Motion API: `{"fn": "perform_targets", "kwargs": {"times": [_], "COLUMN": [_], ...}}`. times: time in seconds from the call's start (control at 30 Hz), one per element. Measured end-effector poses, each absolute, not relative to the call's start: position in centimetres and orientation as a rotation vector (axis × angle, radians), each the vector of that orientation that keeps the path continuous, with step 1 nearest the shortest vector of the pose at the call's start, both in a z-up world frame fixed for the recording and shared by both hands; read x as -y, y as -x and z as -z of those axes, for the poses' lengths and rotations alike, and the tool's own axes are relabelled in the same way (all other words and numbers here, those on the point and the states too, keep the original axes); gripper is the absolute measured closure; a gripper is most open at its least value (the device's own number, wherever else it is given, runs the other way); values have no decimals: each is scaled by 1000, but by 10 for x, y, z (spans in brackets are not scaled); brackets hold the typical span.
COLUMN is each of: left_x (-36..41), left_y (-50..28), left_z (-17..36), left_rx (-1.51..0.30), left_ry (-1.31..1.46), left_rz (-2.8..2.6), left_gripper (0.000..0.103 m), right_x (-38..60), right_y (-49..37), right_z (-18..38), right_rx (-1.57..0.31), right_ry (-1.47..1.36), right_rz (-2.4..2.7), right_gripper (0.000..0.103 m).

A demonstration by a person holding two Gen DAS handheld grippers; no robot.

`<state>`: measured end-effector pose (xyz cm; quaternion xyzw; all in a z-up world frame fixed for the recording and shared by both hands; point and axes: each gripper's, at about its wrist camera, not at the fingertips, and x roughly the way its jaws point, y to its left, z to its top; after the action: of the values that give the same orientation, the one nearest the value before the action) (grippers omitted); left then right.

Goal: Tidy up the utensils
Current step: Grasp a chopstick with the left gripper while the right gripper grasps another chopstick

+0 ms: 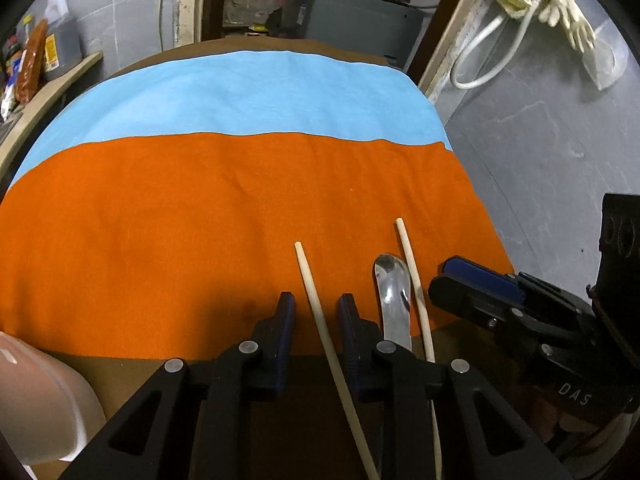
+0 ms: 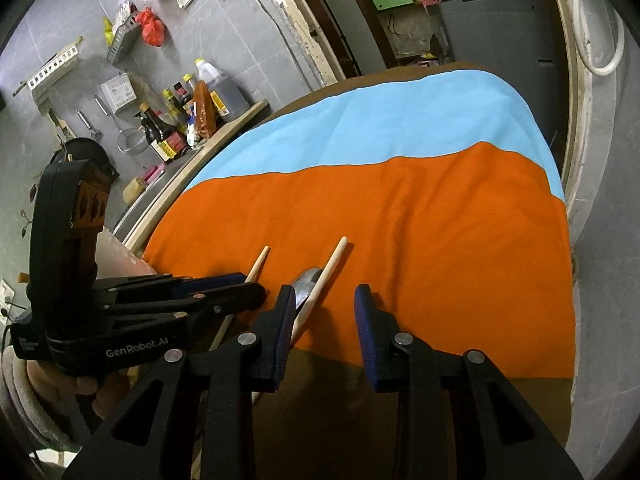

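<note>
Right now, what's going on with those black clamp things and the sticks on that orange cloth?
A person holds a two-finger gripper in each hand and is sorting utensils on the orange cloth. The left gripper straddles one chopstick, its pads not visibly pressing it. A metal spoon and a second chopstick lie just beside it. The right gripper hovers open over the cloth, the second chopstick and spoon at its left finger. Nothing is lifted yet.

I see two chopsticks (image 1: 310, 280) (image 1: 412, 268) lying side by side on the near cloth (image 1: 180, 240), a spoon (image 1: 392, 288) between them. A second cloth (image 1: 248, 96) lies behind the first, both on the table (image 1: 132, 376).
</note>
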<state>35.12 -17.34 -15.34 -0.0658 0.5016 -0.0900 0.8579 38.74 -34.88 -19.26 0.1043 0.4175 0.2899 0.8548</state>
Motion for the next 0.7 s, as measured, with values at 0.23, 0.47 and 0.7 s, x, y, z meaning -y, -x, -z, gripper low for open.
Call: {"fn": "perform_targets", "kwargs": {"times": [0.23, 0.47, 0.7], "left_x": [165, 157, 157], "left_y": [-349, -335, -338], "left_z": [152, 148, 148], "left_rx": [-1082, -1106, -1151], "left_ry": [165, 192, 191], "left_rz": [175, 156, 173], "left_gripper": [95, 96, 96], "right_x": [345, 333, 336], "right_y": [-385, -383, -389], "right_z": [196, 198, 204], "right_rx": [-909, -962, -1028], "right_ry": [-209, -154, -219], "right_rz": [-627, -626, -627], "right_gripper": [76, 78, 93]}}
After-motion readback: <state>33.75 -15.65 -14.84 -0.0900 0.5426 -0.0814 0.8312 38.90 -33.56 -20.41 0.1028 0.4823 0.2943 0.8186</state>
